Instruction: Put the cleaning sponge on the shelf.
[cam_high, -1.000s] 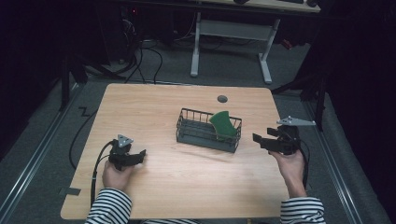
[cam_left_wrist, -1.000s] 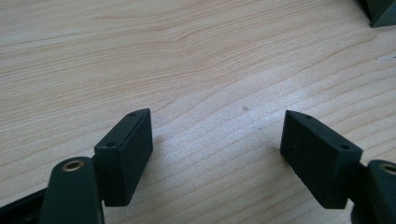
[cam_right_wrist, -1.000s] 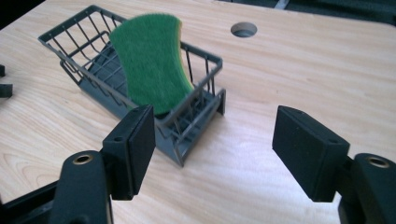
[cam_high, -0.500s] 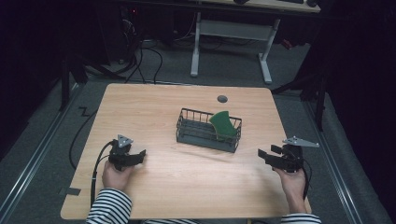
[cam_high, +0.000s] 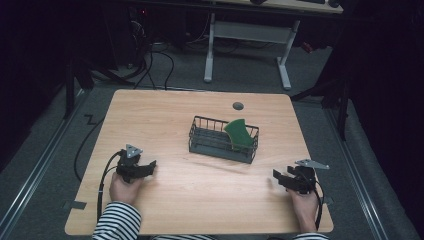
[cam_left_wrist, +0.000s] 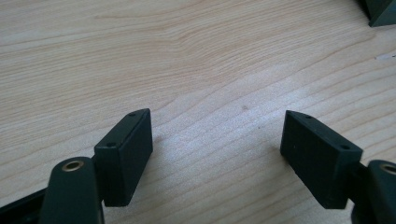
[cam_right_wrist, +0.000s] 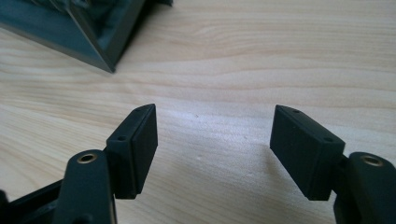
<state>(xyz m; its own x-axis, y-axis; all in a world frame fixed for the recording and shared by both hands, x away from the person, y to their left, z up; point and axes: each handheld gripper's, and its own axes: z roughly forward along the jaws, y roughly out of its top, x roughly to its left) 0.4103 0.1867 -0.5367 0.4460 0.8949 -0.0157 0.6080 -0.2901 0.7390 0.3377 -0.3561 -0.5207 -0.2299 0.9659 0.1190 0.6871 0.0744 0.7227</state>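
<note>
The left tool (cam_high: 142, 169) lay low near the front-left corner of the light wooden desk (cam_high: 165, 120), its jaws released and empty. The right tool (cam_high: 285, 179) rested near the front-right corner, also spread wide with nothing between. The green curved sponge (cam_high: 238, 133) leaned inside the black wire basket (cam_high: 210, 142) at the desk's middle.

Light: tabletop (cam_high: 165, 125) was brightly lit from above; surroundings beyond it were dark.
Focus: high view was soft, grainy.
</note>
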